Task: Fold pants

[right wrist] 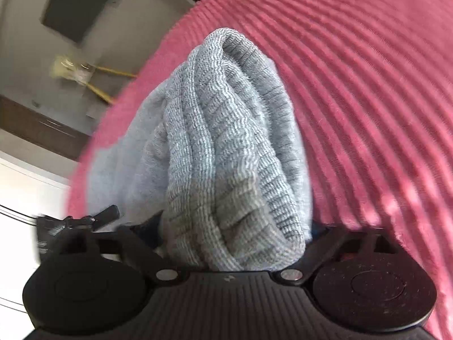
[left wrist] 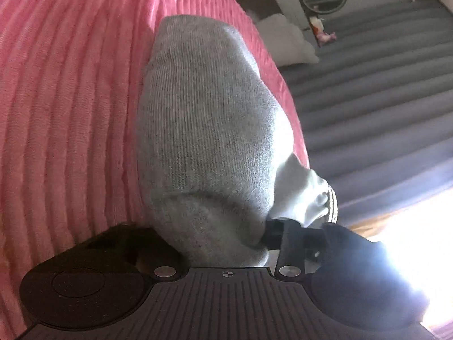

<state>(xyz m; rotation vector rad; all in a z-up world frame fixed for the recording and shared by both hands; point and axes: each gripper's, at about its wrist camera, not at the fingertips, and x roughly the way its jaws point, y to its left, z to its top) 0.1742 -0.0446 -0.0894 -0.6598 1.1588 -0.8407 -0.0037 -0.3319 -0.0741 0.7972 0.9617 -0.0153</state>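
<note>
- Left gripper (left wrist: 226, 243): the jaws are clamped on a bunched wad of the grey pants (left wrist: 203, 130). Smooth knit fills the gap right down to the gripper body, and a paler bit with a stitched hem pokes out on the right side.
- Right gripper (right wrist: 232, 243): same deal, pinching a thick roll of the pants' ribbed cuff or waistband (can't tell which), several layers stacked between the jaws.
- From each tool the fabric runs straight ahead along the fingers and away over the pink ribbed blanket (left wrist: 70, 99), so the long axis of the pants lines up with both grippers' forward direction. Neither hand looks nearer; both are already on the cloth.
- The pants seem lifted or pulled taut off the blanket rather than lying flat, but I can't tell how much still rests on it.
- Edges: in the left view the blanket's edge drops off just right of the fabric, with a grey ribbed surface (left wrist: 382, 99) beyond. In the right view the edge is to the left, with wall and cabinets past it.
- My guess: the open room for laying the fold down is the wide stretch of pink blanket ahead, away from those edges. Bunched grips may leave wrinkles.
</note>
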